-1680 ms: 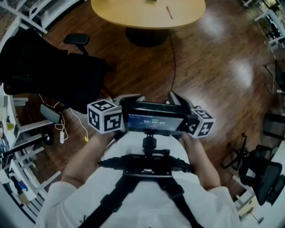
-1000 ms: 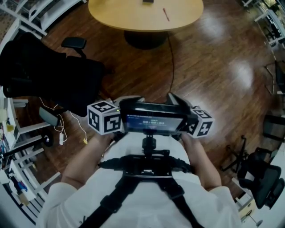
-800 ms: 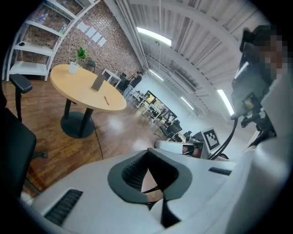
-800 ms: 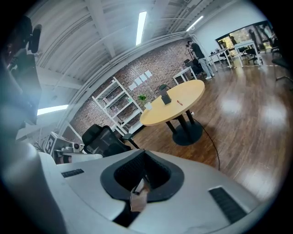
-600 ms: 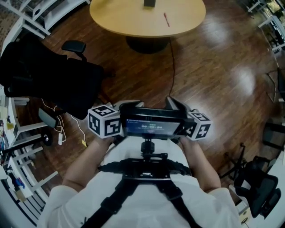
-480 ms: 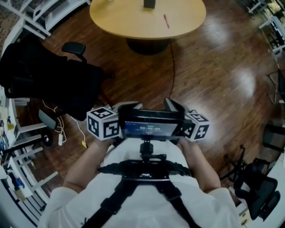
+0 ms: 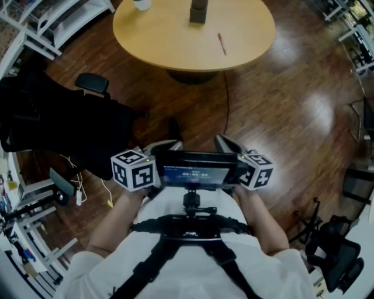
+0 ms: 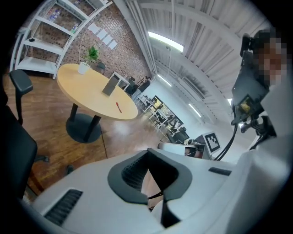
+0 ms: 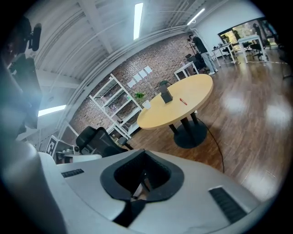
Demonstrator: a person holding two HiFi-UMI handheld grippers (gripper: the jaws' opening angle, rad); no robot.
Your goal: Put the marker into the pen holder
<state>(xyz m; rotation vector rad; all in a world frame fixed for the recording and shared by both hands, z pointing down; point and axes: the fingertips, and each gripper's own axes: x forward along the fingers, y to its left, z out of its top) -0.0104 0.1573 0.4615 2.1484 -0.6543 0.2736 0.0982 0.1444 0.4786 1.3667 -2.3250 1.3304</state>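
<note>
A round table (image 7: 158, 41) stands on a shiny brown floor (image 7: 280, 105). The red marker (image 7: 222, 44) lies flat on it, near the dark holder (image 7: 198, 11) but not touching. A black chair (image 7: 76, 117) is nearby. The left claw (image 7: 166, 144) and right claw (image 7: 225, 142) are closed tight, with nothing in them.

Both forearms are bent in front of the torso, with the left hand (image 7: 133, 191) and right hand (image 7: 244, 193) held close to the body. The left gripper (image 7: 165, 144) and right gripper (image 7: 224, 142) point forward and slightly down, side by side (marker cubes on the outer sides). Each gripper's jaws are closed together with nothing between them.
</note>
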